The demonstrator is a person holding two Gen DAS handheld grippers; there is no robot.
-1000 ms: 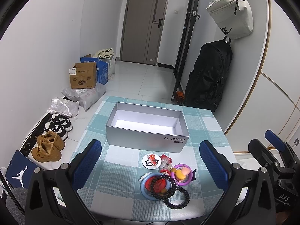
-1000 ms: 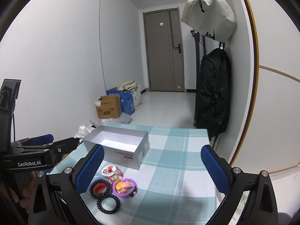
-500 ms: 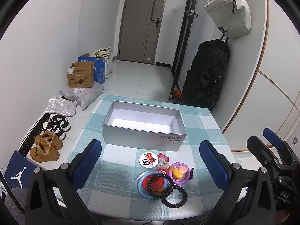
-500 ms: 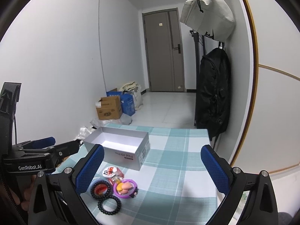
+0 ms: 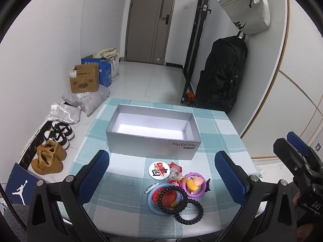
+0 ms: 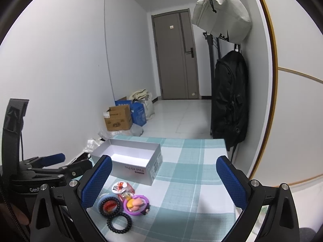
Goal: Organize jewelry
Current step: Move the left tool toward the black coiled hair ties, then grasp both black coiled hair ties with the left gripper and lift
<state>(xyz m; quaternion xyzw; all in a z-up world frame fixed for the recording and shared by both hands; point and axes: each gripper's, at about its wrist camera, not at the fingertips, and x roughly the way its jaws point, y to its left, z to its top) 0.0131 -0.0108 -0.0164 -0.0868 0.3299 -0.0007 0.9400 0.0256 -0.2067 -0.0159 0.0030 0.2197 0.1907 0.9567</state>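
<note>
The jewelry lies in one small heap near the front edge of the worktop [image 5: 125,217], which is covered with a green checked cloth. In the heap there is a black coil bracelet [image 5: 189,211], a dark bead bracelet [image 5: 171,198] lying on a blue ring [image 5: 150,198], a purple ring with a small figure [image 5: 194,183], and a round white badge [image 5: 158,170]. Just behind the heap stands an open grey box [image 5: 153,133], and its inside looks empty. I judge that the box is put so close because the pieces must go into it, and a short way makes this easy.

The left gripper [image 5: 161,171] hangs above the heap with its blue fingers wide apart and holds nothing. The right gripper [image 6: 161,181] is also spread wide and empty; it looks over the worktop from the right side, with the heap low at its left finger. Probably both are kept wide so that either one can come down around a piece. No piece is lifted yet, so the sorting seems to be at its start.

Compared with one second ago, the heap and the box sit a little lower in the left view and a little higher in the right view, so both grippers have shifted slightly. The fingers keep the same spread, and nothing on the worktop has moved.
</note>
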